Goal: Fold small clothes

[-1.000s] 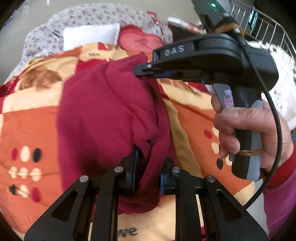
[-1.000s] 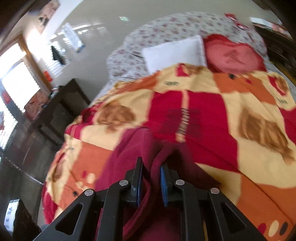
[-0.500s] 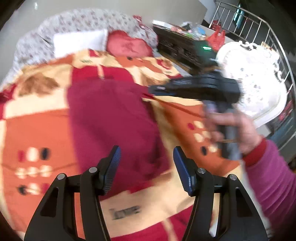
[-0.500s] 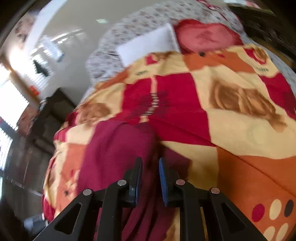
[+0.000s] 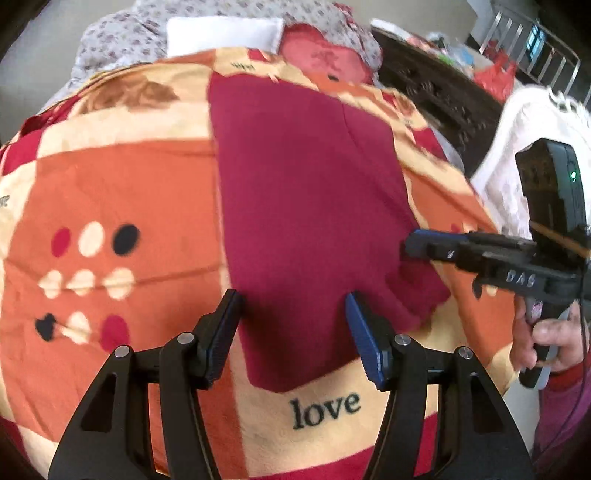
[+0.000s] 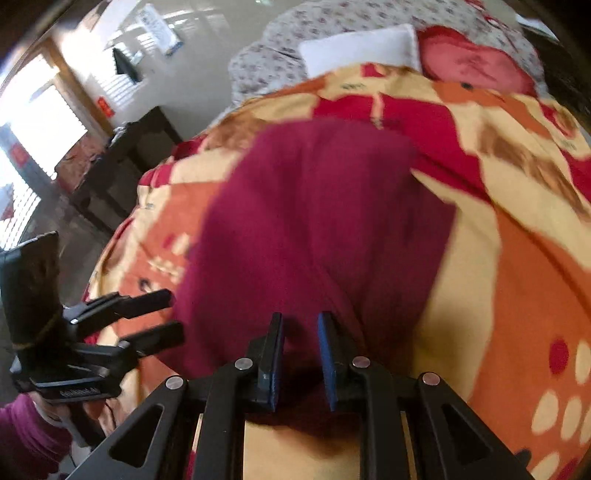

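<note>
Maroon garment (image 5: 310,206) lies flat on patterned blanket (image 5: 122,192). Left gripper (image 5: 293,334) fingers spread, holding nothing; right gripper (image 6: 300,354) fingers clamp the garment's near edge

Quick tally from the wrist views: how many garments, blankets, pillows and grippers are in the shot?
Maroon garment: 1
Patterned blanket: 1
Pillows: 2, one white pillow and one red pillow
Grippers: 2, left gripper and right gripper
Total: 6
</note>
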